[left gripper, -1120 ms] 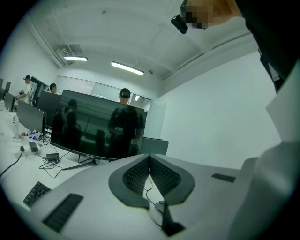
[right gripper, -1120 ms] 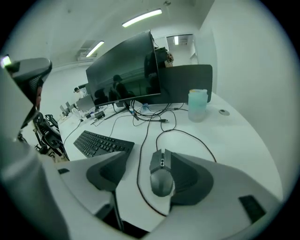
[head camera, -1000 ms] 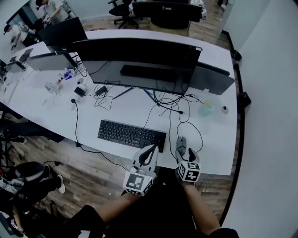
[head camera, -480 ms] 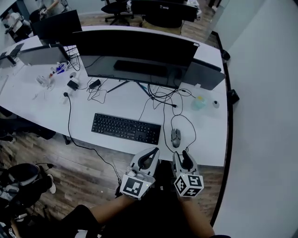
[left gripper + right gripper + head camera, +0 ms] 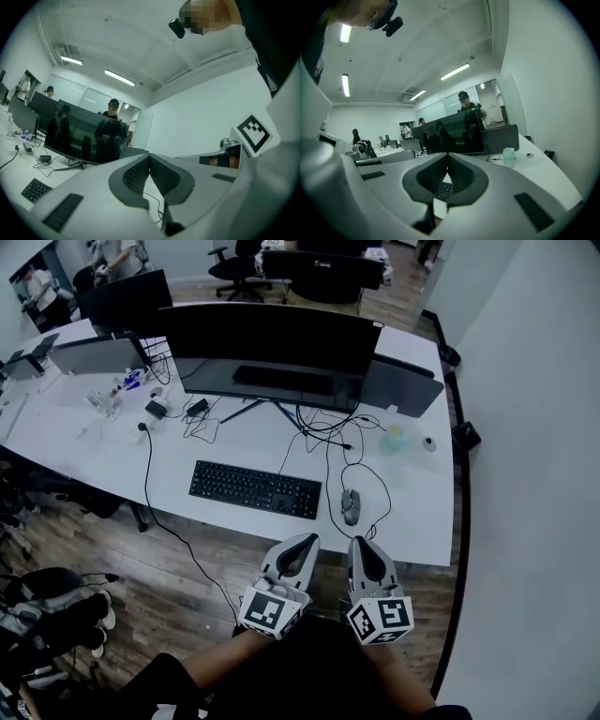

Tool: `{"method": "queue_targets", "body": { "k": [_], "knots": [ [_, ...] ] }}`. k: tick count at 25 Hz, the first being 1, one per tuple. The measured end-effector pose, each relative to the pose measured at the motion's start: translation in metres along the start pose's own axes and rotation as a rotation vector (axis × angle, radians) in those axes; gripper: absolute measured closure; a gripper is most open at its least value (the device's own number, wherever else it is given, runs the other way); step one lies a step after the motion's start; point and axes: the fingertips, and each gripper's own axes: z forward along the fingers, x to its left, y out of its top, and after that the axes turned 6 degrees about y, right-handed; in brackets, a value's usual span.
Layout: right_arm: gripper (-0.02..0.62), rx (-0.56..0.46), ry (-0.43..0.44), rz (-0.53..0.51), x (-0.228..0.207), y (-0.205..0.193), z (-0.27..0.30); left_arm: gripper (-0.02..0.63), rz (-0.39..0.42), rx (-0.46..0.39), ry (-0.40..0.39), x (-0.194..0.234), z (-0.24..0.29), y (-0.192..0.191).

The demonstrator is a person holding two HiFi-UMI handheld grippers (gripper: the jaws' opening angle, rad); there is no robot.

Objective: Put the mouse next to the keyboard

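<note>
A grey wired mouse [image 5: 351, 506] lies on the white desk [image 5: 412, 521], just right of the black keyboard [image 5: 255, 489]. Both grippers hang off the desk's front edge, over the person's lap. My left gripper [image 5: 302, 540] is shut, its tips meeting with nothing between them. My right gripper [image 5: 360, 543] is shut too and holds nothing. It sits a little in front of the mouse, apart from it. In the right gripper view the keyboard [image 5: 443, 189] peeks through the gap under the shut tips [image 5: 448, 154]. The left gripper's tips [image 5: 149, 157] meet as well.
A wide black monitor [image 5: 267, 343] stands behind the keyboard, with cables [image 5: 352, 451] looping across the desk. A pale cup [image 5: 394, 440] and a small round object [image 5: 428, 442] sit at the back right. Other desks, monitors and people are at the far left.
The right gripper let go of the mouse, drew back off the desk edge toward the person and shut. The mouse stays beside the keyboard. The left gripper barely moved.
</note>
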Motion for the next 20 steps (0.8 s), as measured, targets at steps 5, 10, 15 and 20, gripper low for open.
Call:
{"method": "queue_targets", "body": {
  "k": [5,10,15,20],
  "knots": [
    [0.575,-0.041,0.034,-0.038,0.014,0.007,-0.054,0.603,-0.002,-0.028,0.039,-0.046,-0.030,0.005],
    [0.575,-0.074,0.044,-0.065,0.023,0.004,-0.115,0.603,0.007,-0.045,0.037,-0.101,-0.062,0.002],
    [0.577,-0.099,0.039,-0.085,0.025,-0.003,-0.176,0.603,0.031,-0.056,0.038,-0.160,-0.097,-0.006],
    [0.577,-0.115,0.016,-0.114,0.030,-0.013,-0.222,0.603,0.055,-0.064,0.042,-0.201,-0.128,-0.016]
  ]
}}
